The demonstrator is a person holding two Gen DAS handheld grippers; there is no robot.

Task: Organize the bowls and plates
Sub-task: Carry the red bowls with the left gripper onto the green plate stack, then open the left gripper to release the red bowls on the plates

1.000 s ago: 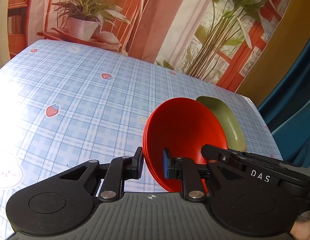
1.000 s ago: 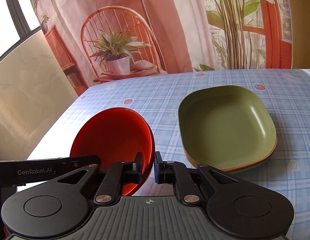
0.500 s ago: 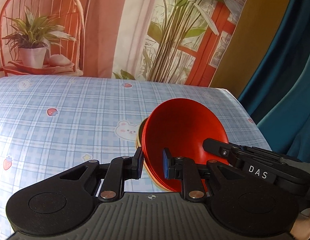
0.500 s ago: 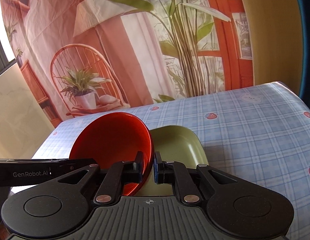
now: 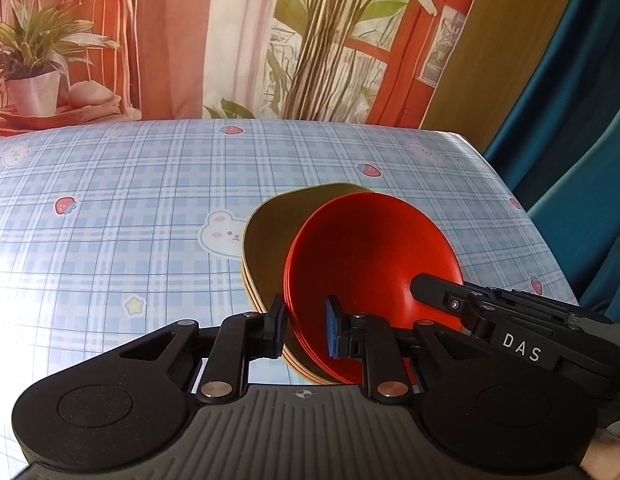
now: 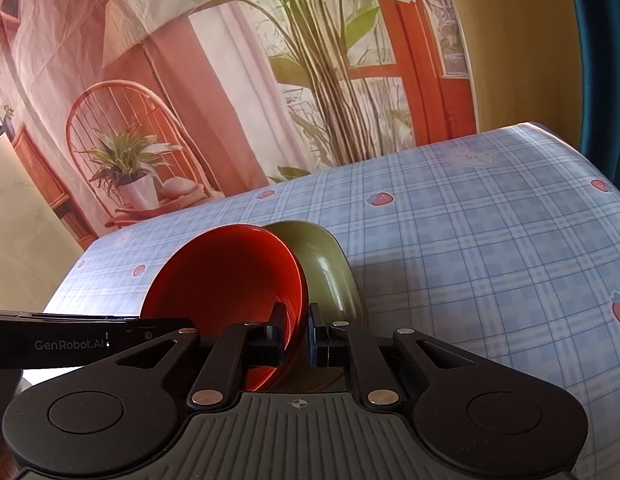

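Left gripper (image 5: 304, 330) fingers clamped bowls' (image 5: 366, 264) rim; right gripper (image 6: 296, 334) fingers pinched opposite rim. Bowls over plates (image 6: 330, 276), possibly touching; table (image 6: 490, 240).

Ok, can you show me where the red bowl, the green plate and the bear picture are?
red bowl (image 5: 366, 256), left wrist view, on its inside wall
green plate (image 6: 326, 272), right wrist view, on its inner side
bear picture (image 5: 222, 234), left wrist view, on the bear's face
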